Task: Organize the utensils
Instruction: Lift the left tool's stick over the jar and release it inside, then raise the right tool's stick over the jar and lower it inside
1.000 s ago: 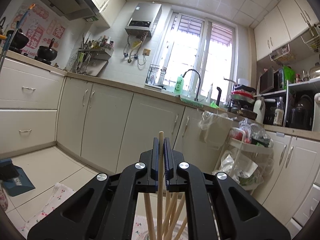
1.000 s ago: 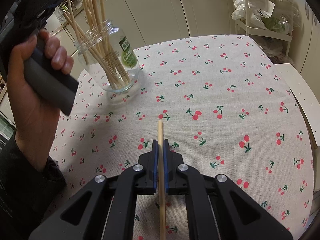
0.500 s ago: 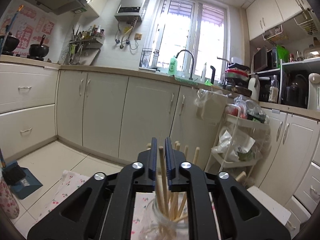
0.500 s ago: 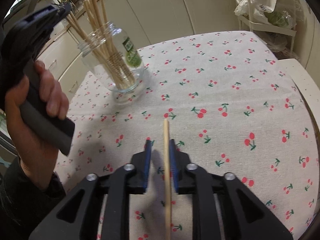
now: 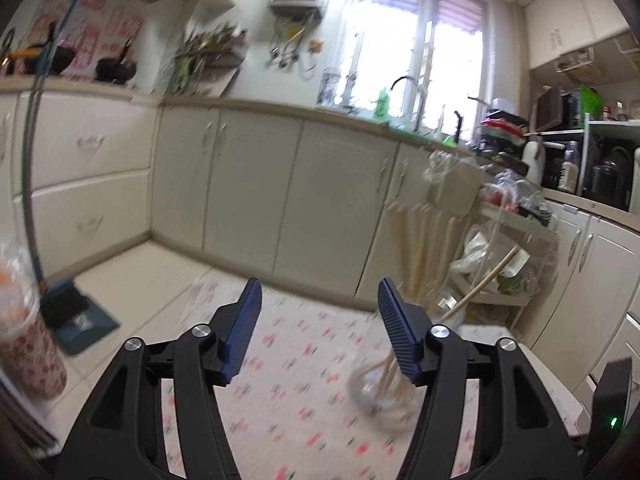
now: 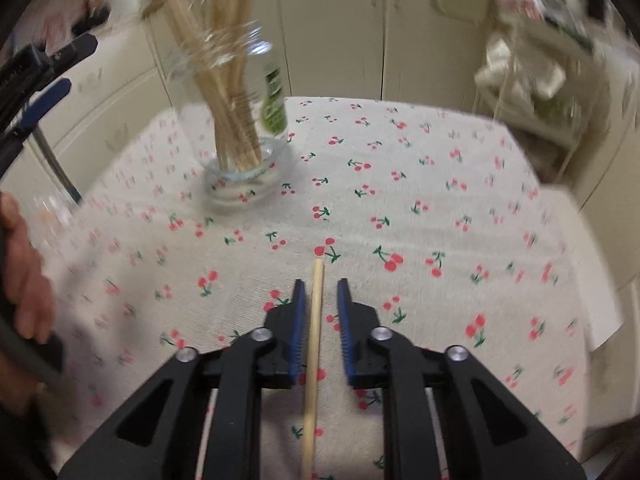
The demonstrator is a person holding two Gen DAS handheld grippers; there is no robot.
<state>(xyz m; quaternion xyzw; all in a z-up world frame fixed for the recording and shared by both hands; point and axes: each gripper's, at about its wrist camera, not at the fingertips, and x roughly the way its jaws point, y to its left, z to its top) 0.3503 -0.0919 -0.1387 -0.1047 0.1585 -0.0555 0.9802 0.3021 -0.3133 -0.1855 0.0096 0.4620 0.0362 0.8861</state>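
Left gripper (image 5: pixel 318 322) has let its stick go since the earlier frame; jaws opening, nothing between. Jar (image 6: pixel 240 128) of sticks (image 6: pixel 230 92) stands on the cloth (image 6: pixel 400 200). Right gripper (image 6: pixel 319 286) spread around one stick (image 6: pixel 314 320), apparently untouched; blur.
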